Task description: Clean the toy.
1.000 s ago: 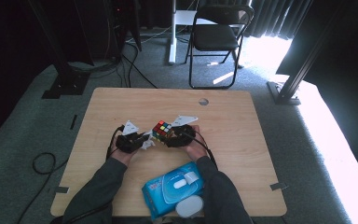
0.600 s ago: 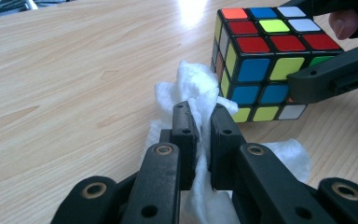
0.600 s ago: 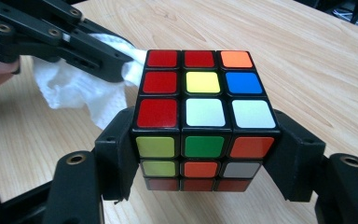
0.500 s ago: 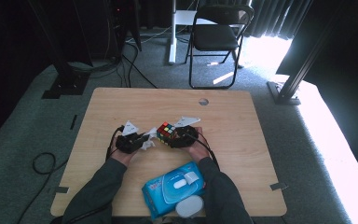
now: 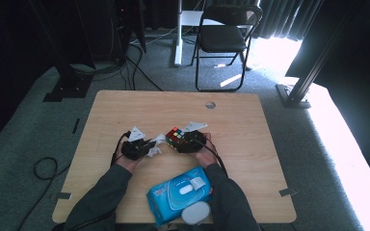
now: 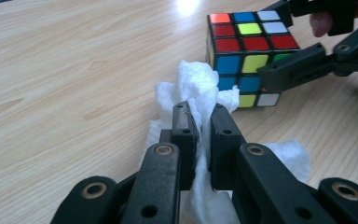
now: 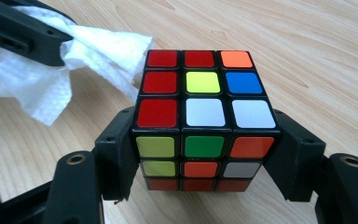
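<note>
The left gripper (image 6: 200,121) has its jaws pressed together on a crumpled white tissue (image 6: 198,86), pinching it just beside the puzzle cube (image 6: 249,56). The right gripper (image 7: 205,154) clamps that one cube (image 7: 204,116) from both sides, jaws part spread to its width. Both meet near the middle of the table (image 5: 250,115). One blue pack of wipes (image 5: 178,195) lies at the near edge between the person's forearms, with a small white round thing (image 5: 196,212) touching it. The far half and both side edges of the table lie bare.
</note>
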